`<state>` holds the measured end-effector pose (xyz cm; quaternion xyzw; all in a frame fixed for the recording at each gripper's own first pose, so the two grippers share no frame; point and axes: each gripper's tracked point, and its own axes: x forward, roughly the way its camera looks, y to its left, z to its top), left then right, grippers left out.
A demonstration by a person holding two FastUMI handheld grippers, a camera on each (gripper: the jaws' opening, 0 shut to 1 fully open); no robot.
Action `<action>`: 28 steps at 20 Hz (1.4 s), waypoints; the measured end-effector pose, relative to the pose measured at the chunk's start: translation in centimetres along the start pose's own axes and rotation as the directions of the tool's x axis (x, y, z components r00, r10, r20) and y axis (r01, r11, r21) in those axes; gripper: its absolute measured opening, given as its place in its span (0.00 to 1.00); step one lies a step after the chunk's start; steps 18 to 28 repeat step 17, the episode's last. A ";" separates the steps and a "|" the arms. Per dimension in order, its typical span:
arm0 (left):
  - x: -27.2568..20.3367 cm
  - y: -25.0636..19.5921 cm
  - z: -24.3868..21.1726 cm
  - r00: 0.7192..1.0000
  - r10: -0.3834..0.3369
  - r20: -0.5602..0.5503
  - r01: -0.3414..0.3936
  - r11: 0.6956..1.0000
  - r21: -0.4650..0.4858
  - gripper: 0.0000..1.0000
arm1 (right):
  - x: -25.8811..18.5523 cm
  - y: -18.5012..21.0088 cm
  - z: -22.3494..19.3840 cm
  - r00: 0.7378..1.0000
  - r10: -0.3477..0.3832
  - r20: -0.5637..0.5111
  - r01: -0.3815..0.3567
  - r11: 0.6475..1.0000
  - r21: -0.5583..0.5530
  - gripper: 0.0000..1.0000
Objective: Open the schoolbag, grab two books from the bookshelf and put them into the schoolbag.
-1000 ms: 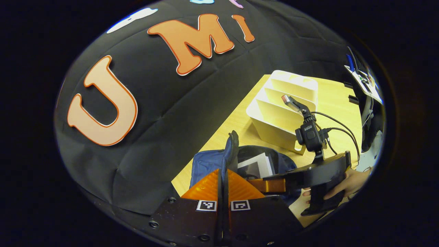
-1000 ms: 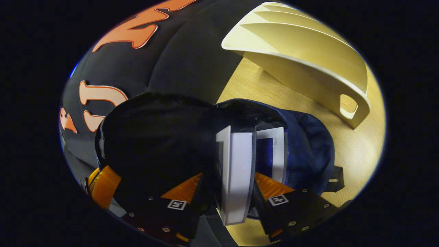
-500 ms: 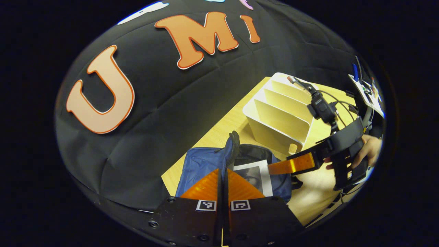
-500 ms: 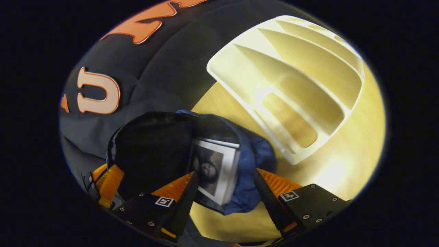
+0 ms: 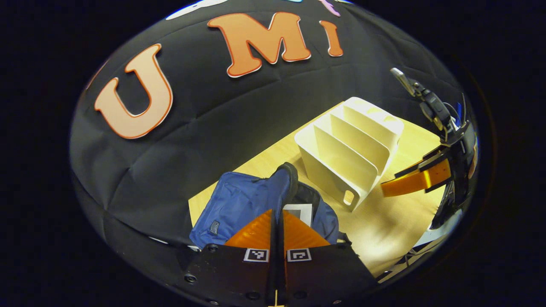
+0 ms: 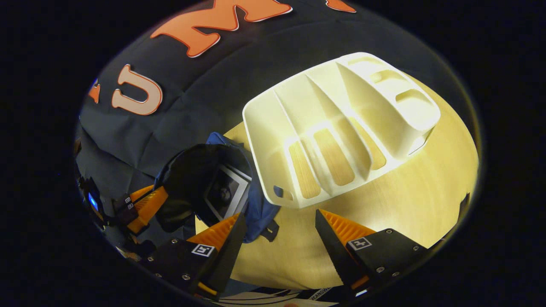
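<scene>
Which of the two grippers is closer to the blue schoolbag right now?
Left. The left gripper is right at the schoolbag flap; the right gripper hangs above bare table, beside the bag.

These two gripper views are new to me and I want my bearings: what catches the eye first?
The cream bookshelf stands on the wooden table, its slots bare. Beside it, by the black cloth wall, the blue schoolbag gapes open with a book inside. The right gripper hovers above with jaws apart; the left gripper is closed on the bag's flap.

A pale wooden table (image 6: 405,187) lay lit under warm glare, the black cloth wall (image 5: 204,128) hanging creased right behind its far edge.
</scene>
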<state>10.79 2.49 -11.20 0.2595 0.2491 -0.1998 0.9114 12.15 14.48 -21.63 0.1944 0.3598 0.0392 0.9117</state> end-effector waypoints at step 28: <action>-9.0 -7.7 9.8 0.906 0.295 0.304 -0.148 0.894 -0.423 0.83 | -17.7 -4.9 12.0 0.891 0.091 0.445 0.094 0.922 -0.376 0.97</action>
